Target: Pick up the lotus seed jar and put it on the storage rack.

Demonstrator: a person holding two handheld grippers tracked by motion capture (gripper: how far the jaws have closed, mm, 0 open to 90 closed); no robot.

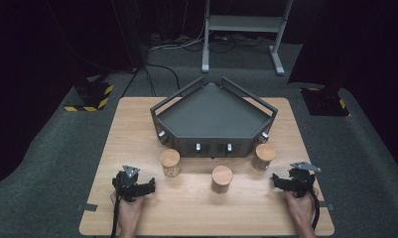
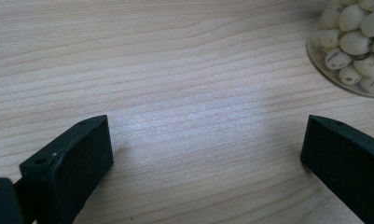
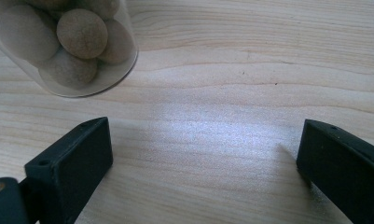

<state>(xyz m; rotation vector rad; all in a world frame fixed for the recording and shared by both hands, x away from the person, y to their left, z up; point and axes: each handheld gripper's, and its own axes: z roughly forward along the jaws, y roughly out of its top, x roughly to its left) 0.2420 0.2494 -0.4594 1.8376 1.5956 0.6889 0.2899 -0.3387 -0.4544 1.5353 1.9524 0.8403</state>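
My left gripper (image 1: 148,187) and right gripper (image 1: 278,182) rest low on the table (image 1: 132,124) — both jaws spread wide, nothing between them. Beyond them stand three cork-lidded jars: middle jar (image 1: 222,178) nearest, left jar (image 1: 169,162), right jar (image 1: 263,156). Farthest — the dark tray (image 1: 211,111).

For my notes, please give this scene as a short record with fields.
surface: wooden table
tray: dark five-sided tray, at the far middle, nothing inside
jars: left jar, middle jar, right jar, all cork-topped, upright, in front of the tray
left gripper: open, holds nothing
right gripper: open, holds nothing
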